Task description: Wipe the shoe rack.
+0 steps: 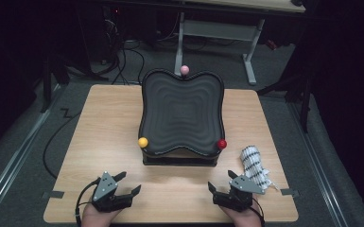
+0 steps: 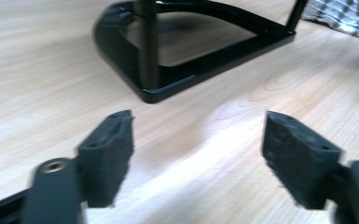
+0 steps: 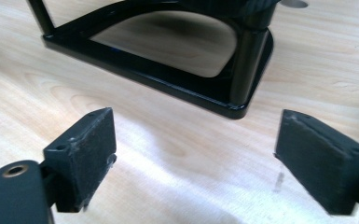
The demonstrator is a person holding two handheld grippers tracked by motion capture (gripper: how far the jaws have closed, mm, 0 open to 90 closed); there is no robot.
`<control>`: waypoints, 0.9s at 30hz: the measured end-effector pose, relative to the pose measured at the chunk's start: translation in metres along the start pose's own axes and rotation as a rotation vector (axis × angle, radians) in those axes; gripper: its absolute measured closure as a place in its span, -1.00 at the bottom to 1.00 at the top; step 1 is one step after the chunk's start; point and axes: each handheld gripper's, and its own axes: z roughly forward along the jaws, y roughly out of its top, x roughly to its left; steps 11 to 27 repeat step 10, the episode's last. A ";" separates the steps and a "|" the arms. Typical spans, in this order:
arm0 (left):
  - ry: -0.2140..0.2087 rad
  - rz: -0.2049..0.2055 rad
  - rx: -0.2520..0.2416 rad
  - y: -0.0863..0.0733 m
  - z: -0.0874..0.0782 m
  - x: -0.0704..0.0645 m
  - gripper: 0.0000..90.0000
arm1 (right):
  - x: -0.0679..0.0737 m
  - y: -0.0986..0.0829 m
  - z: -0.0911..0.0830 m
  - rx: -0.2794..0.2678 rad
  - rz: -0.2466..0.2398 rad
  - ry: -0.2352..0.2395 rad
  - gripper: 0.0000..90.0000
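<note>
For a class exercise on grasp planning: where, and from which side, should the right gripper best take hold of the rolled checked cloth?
Probably across the middle of the rolled checked cloth, coming from above. It lies flat as a long, narrow bundle beside the right gripper, whose jaws stand open, so closing across its short width should hold it best. The black stand sits clear to its left.

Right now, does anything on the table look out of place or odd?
Nothing looks damaged or spilled. The black wavy tray sits tilted on its stand, perhaps by design, and the checked cloth lies crumpled beside the open right gripper.
</note>
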 end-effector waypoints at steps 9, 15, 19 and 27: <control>0.045 -0.026 0.008 -0.002 0.006 0.006 -0.76 | -0.004 -0.006 -0.001 0.015 -0.028 -0.011 -0.87; 0.046 -0.021 0.003 -0.002 0.006 0.005 -0.77 | -0.003 -0.006 -0.001 0.011 -0.033 -0.015 -0.87; 0.046 -0.021 0.003 -0.002 0.006 0.005 -0.77 | -0.003 -0.006 -0.001 0.011 -0.033 -0.015 -0.87; 0.046 -0.021 0.003 -0.002 0.006 0.005 -0.77 | -0.003 -0.006 -0.001 0.011 -0.033 -0.015 -0.87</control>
